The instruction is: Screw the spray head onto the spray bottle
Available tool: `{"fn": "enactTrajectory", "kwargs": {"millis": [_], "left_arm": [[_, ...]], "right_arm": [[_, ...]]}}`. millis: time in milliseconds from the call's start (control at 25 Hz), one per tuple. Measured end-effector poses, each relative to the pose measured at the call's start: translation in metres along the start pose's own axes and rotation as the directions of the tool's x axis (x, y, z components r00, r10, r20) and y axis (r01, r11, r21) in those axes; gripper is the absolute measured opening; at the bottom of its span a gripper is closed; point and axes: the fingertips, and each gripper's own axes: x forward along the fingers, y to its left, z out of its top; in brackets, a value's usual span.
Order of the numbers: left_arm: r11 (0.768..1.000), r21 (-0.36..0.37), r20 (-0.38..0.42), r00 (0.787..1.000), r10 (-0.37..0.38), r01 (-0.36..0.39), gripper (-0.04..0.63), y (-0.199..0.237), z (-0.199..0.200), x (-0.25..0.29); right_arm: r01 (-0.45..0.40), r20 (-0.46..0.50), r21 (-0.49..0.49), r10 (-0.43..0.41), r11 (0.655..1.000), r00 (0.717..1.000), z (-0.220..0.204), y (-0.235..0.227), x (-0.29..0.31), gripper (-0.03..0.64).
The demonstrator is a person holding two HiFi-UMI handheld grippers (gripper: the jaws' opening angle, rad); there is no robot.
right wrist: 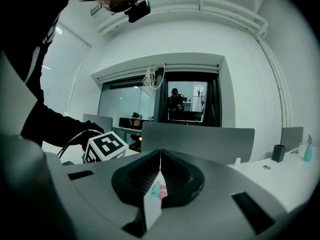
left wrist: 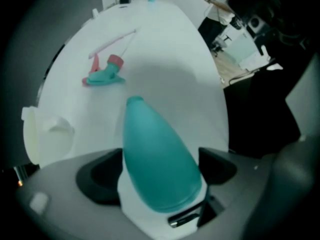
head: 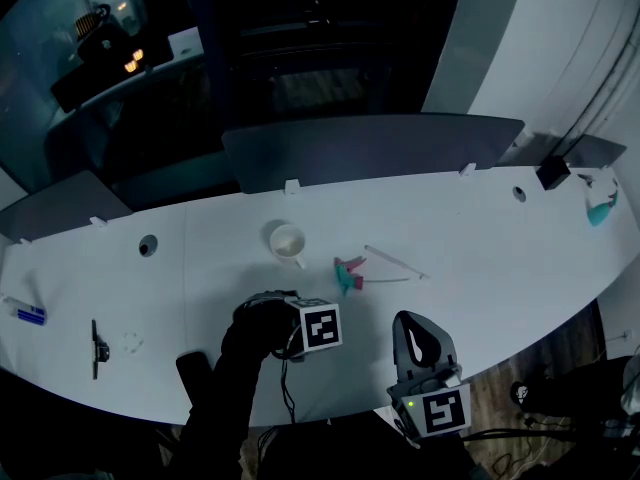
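Observation:
The teal spray bottle [left wrist: 157, 164] lies between the jaws of my left gripper [left wrist: 161, 168], its bare neck pointing away over the white table [left wrist: 165, 59]. The jaws stand wide open on either side of the bottle's body. In the head view the hand and the left gripper's marker cube [head: 320, 326] hide the bottle. The teal and pink spray head [head: 349, 275] [left wrist: 104, 74] lies on its side further out, its thin tube [head: 395, 261] beside it. My right gripper [head: 420, 346] [right wrist: 159, 176] is shut on nothing, at the table's front edge.
A white cup [head: 287, 243] [left wrist: 45, 136] stands left of the spray head. Another teal item [head: 600, 208] and a black box [head: 552, 173] sit at the far right. A blue pen [head: 28, 313] and a black tool [head: 98, 348] lie at the left. Grey partitions [head: 370, 150] line the back.

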Motion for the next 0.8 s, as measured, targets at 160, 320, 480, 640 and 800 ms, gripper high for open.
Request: {"fn": "enactTrajectory", "kwargs": {"millis": [160, 320, 480, 640, 800], "left_arm": [[1.0, 0.024, -0.028, 0.999, -0.016, 0.017, 0.479, -0.001, -0.001, 0.009], [0.997, 0.042, -0.058, 0.997, -0.059, 0.061, 0.479, -0.004, -0.002, 0.012], [0.995, 0.056, -0.132, 0.988, -0.074, 0.082, 0.479, -0.007, -0.007, 0.015], [0.995, 0.078, -0.048, 0.997, -0.055, 0.058, 0.474, -0.008, 0.004, 0.017], [0.999, 0.048, 0.224, 0.974, -0.028, 0.018, 0.469, -0.007, 0.033, 0.003]], "right_arm": [[0.008, -0.001, 0.003, -0.008, 1.0, 1.0, 0.0, 0.0, -0.002, 0.008], [0.026, -0.004, 0.005, -0.026, 1.0, 1.0, -0.001, -0.003, -0.005, 0.008], [0.035, -0.006, 0.004, -0.035, 0.999, 0.999, -0.001, -0.004, -0.008, 0.008], [0.044, -0.003, 0.004, -0.044, 0.999, 0.999, -0.001, -0.006, -0.011, 0.008], [0.044, -0.003, -0.001, -0.044, 0.999, 0.999, 0.0, -0.008, -0.014, 0.008]]}}
